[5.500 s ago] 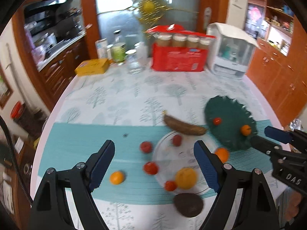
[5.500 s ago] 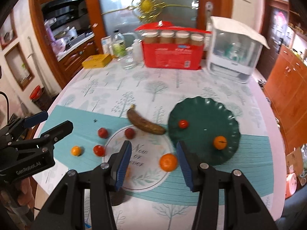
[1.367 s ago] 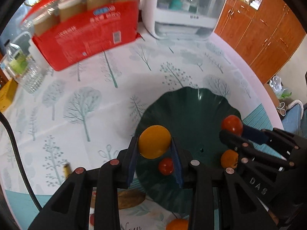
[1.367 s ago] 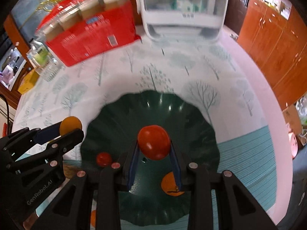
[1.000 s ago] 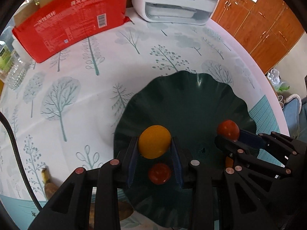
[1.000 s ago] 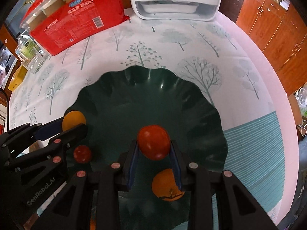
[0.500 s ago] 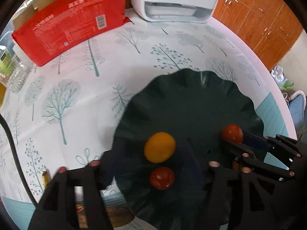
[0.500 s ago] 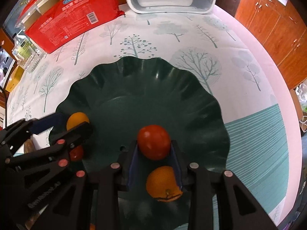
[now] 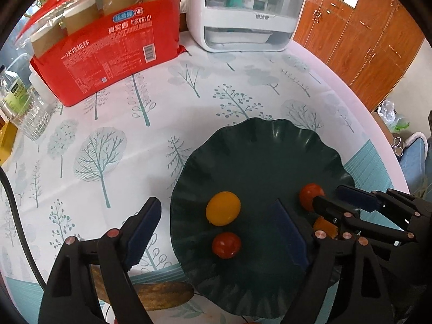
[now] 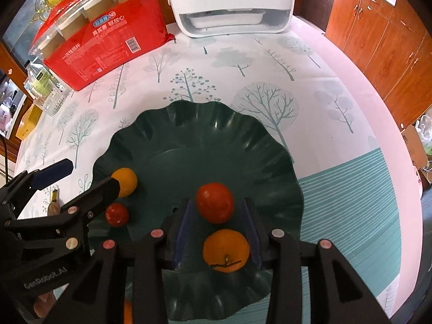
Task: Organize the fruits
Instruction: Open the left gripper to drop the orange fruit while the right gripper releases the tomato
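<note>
A dark green wavy plate (image 9: pixel 256 156) (image 10: pixel 194 135) lies on the tree-print tablecloth. On it rest a yellow-orange fruit (image 9: pixel 223 208) (image 10: pixel 124 182), a small red tomato (image 9: pixel 226 245) (image 10: pixel 116 214) and an orange (image 10: pixel 225 251). My left gripper (image 9: pixel 216 232) (image 10: pixel 83 181) hovers over the plate's left side, jaws opening wide, pads clear of the yellow fruit below. My right gripper (image 10: pixel 217 221) (image 9: pixel 334 199) is opening too. A larger red tomato (image 10: pixel 214 202) (image 9: pixel 310 195) sits on the plate between its fingers, with slim gaps at both pads.
A red pack of paper cups (image 9: pixel 108 43) and a white appliance (image 9: pixel 243 13) stand at the back. A water bottle (image 9: pixel 24 108) is far left. A brown banana (image 9: pixel 162 295) lies left of the plate's near rim. The table's edge curves along the right.
My left gripper let go of the yellow fruit, spread wide and rose a little. My right jaws parted slightly and the red tomato settled onto the plate.
</note>
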{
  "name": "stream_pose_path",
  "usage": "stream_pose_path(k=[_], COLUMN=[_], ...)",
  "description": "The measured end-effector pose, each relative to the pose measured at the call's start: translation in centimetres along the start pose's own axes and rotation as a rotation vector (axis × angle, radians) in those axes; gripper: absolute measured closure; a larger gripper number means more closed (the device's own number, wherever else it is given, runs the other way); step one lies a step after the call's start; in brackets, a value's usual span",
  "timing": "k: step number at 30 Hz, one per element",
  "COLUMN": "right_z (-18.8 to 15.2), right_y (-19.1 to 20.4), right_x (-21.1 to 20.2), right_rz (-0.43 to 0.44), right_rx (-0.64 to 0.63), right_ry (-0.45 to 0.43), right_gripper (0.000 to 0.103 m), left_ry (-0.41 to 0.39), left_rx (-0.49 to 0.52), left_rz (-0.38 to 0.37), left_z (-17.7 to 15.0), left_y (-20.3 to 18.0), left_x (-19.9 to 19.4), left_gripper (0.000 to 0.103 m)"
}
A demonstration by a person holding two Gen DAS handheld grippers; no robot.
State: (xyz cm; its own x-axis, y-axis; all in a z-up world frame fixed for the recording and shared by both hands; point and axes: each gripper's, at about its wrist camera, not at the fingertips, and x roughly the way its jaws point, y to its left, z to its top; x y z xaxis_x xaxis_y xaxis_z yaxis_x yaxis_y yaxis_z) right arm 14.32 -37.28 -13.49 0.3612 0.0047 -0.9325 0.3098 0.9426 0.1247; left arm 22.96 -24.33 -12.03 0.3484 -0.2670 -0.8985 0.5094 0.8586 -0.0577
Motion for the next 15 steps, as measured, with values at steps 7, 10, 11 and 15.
stream_pose_path(k=[7, 10, 11, 15], right_z=[-0.4, -0.7, -0.8, -1.4], right_y=[0.4, 0.7, 0.8, 1.0], right_x=[-0.9, -1.4, -1.6, -2.2], right_rz=[0.008, 0.011, 0.011, 0.016], right_rx=[-0.003, -0.006, -0.007, -0.014], right_ry=[-0.011, -0.016, -0.016, -0.020], right_gripper=[0.064, 0.064, 0.064, 0.064], left_ry=[-0.027, -0.037, -0.039, -0.046], left_rx=[0.007, 0.007, 0.006, 0.000], left_rz=[0.005, 0.010, 0.011, 0.018], left_z=[-0.2, -0.5, -0.6, -1.2], left_y=[0.0, 0.2, 0.2, 0.4], left_x=[-2.0, -2.8, -3.0, -4.0], left_gripper=[0.019, 0.018, 0.018, 0.018])
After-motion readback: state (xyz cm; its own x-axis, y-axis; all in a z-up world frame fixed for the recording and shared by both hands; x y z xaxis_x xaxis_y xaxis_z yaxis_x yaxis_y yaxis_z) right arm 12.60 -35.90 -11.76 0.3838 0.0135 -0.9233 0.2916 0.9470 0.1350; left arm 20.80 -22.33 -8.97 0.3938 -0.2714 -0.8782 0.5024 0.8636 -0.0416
